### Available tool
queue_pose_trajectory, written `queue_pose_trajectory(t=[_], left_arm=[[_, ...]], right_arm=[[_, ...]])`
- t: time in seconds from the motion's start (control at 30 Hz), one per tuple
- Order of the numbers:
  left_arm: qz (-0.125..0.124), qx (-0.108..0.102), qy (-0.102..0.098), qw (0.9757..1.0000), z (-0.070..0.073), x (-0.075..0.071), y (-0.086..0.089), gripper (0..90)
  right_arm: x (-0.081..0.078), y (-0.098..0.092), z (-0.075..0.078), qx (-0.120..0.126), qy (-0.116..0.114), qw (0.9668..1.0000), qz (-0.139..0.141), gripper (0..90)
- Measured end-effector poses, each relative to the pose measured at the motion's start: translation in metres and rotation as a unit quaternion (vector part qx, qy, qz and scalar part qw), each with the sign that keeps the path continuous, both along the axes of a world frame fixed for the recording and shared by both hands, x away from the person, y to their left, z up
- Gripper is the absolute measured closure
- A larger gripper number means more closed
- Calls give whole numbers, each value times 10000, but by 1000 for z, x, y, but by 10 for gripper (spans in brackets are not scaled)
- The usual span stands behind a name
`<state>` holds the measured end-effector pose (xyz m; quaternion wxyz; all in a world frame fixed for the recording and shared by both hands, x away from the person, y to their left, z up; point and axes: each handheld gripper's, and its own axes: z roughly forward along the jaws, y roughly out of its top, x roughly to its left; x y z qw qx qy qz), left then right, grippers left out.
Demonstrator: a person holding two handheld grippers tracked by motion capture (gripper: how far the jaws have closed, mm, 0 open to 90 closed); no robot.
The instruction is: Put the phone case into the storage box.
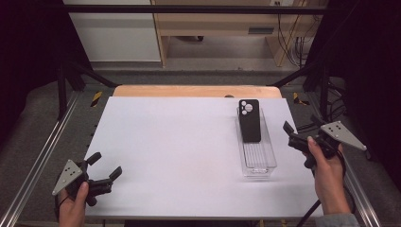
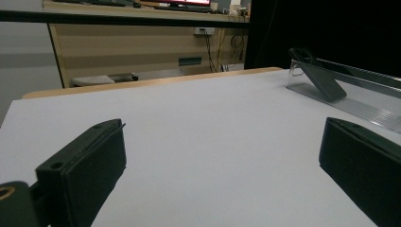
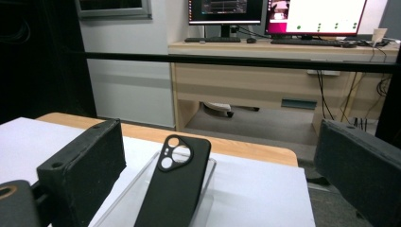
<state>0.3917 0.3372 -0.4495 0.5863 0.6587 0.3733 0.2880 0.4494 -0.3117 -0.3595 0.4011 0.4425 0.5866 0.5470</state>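
The phone case (image 1: 249, 121) looks like matt black plastic or rubber, smooth, with cut-out camera holes. It leans in a clear, glossy plastic tray (image 1: 257, 164) with a ribbed floor. The table (image 1: 179, 156) carries a smooth matt white sheet; bare wood shows along its far edge. The gripper jaws look matt black plastic, slightly grainy.

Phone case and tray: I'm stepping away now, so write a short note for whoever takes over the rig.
Left hand-held gripper: open, holding nothing, low over the table's near left corner.
Right hand-held gripper: open, holding nothing, beside the clear tray's right side, aimed toward it.
Black phone case: leans tilted in the tray's far end, camera cutouts up.
Done: nothing gripped yet.
Left: probably close the right hand-held gripper on the case and lift it out.
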Motion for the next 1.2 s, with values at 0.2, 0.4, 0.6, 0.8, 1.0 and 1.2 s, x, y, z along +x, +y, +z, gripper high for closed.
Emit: queue_pose_trajectory(t=[0.2,0.4,0.6,0.8,1.0,1.2], left_arm=[[4,-8,3,10000,0,0,1,16],[13,11,-2,10000,0,0,0,16],[2,8,-5,10000,0,0,1,16],[3,0,-7,10000,0,0,1,16],[-4,8,-6,10000,0,0,1,16],[-15,10,-3,10000,0,0,1,16]], right_arm=[[-8,-3,-5,85,21,10000,-38,33],[-15,-6,-8,121,7,9999,3,32],[-22,-6,-11,152,-11,9999,-4,32],[-28,-6,-16,193,-1,9998,-5,30],[-35,-4,-18,118,18,9999,63,28],[-42,0,-18,153,-27,9998,139,27]])
